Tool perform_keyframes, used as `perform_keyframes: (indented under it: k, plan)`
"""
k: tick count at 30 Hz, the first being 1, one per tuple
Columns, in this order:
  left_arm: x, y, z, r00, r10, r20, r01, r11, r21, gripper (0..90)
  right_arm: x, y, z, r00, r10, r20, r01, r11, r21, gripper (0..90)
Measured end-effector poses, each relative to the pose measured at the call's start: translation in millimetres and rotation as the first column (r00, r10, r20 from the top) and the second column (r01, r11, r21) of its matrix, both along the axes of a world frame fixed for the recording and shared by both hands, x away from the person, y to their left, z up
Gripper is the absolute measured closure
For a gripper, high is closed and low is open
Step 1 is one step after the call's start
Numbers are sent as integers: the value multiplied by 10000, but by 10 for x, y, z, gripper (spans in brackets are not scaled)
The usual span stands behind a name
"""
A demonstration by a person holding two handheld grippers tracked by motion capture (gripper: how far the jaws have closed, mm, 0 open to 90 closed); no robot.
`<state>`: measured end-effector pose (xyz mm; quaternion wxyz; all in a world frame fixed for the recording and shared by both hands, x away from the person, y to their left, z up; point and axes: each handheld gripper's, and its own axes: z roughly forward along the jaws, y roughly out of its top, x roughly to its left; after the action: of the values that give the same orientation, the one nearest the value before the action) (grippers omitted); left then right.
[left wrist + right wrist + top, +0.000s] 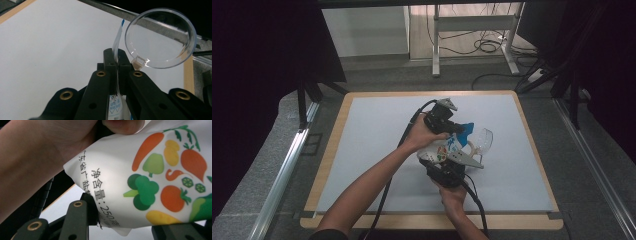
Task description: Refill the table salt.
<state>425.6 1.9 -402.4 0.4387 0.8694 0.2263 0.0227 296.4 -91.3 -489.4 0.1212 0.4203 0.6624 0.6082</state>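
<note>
A: Position of the bag?

B: The white bag with vegetable pictures is held up off the desk, near its middle, between both tongs. A blue edge of it points toward the clear plastic cup.

A: Left tongs?

B: Left tongs are clenched on the thin top edge of the bag; in the left gripper view the flat strip runs up between the two closed jaws, blue tip above. In the high view the left tongs sit at the upper end of the bag.

A: Right tongs?

B: Right tongs grasp the bag's lower, fuller end; in the right gripper view the jaws stand apart with the printed body bulging between them, touching both. The left hand shows just behind it there.

A: Cup?

B: Lying on its side on the desk just beside the bag, its open mouth facing the left tongs.
</note>
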Motion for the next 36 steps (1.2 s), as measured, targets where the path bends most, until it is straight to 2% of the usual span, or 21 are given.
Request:
perform_keyframes:
  k: [36]
  plan:
    - [-20,-9,-7,10000,-17,77,16,9999,110,897,6,4,5,10000,59,-26,-59,10000,37,626]
